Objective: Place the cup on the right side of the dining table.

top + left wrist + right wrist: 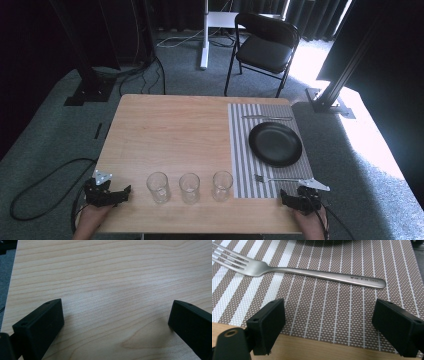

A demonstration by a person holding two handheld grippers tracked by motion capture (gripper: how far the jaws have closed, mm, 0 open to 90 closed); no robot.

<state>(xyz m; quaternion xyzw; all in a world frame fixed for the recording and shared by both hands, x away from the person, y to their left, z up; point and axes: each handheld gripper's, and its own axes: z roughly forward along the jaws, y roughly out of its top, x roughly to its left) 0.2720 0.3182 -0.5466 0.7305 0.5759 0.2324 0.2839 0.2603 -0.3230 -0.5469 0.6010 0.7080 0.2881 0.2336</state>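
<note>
Fork (pixel 297 271) ahead of our right gripper (pixel 329 317), jaws spread wide and empty.
We see it lying flat on the striped placemat (pixel 332 315), just beyond the jaw tips, near the black plate (pixel 275 144). Our left gripper (pixel 116 322) gapes empty over bare table (pixel 112 272), beside three glasses (pixel 189 187). Flat steel could skid or the jaws could snag the weave. Handle stamp is too small to read.
</note>
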